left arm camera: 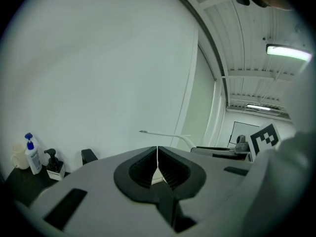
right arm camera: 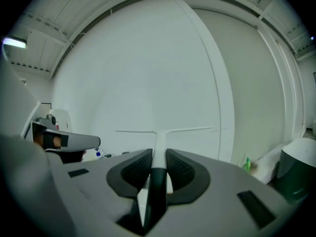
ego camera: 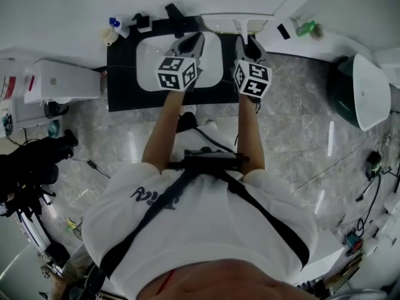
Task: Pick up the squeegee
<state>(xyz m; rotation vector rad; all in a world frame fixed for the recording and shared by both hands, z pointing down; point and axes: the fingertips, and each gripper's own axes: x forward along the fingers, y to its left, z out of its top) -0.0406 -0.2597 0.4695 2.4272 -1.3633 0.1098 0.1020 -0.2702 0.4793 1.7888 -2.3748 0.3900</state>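
**White wall, dark surface: squeegee clamped in the right tool**

White wall panels fill the background of both gripper views. Below the person, the head view shows a black surface (ego camera: 122, 83) with a white basin (ego camera: 149, 61) set into it, standing on a pale marbled floor (ego camera: 294, 130).

**Right tool.** The right tool (right arm camera: 159, 154) (ego camera: 244, 40) is closed on the squeegee (right arm camera: 159, 137) (ego camera: 240, 22). Its pads press on both sides of the handle. The handle is black at the lower end and white above the pads. The white blade runs crosswise above the jaws, roughly level, in front of the wall and clear of the surface.

**Left tool.** The left tool (left arm camera: 157, 153) (ego camera: 197, 39) is closed with nothing between its pads; only a thin line of light shows between them. It is held beside the right tool, apart from the squeegee. In the left gripper view the blade (left arm camera: 165, 134) shows just beyond and to the right of the jaws.

**Other items.**
- A blue-capped spray bottle (left arm camera: 32, 155) (ego camera: 116, 25) and a black pump dispenser (left arm camera: 53, 161) (ego camera: 142, 22) stand at the back left of the surface.
- A green bottle (right arm camera: 246, 164) (ego camera: 305, 28) stands on a white ledge at the right.
- A dark green bin with a white lid (ego camera: 362, 92) (right arm camera: 296, 174) stands further right, on the floor.
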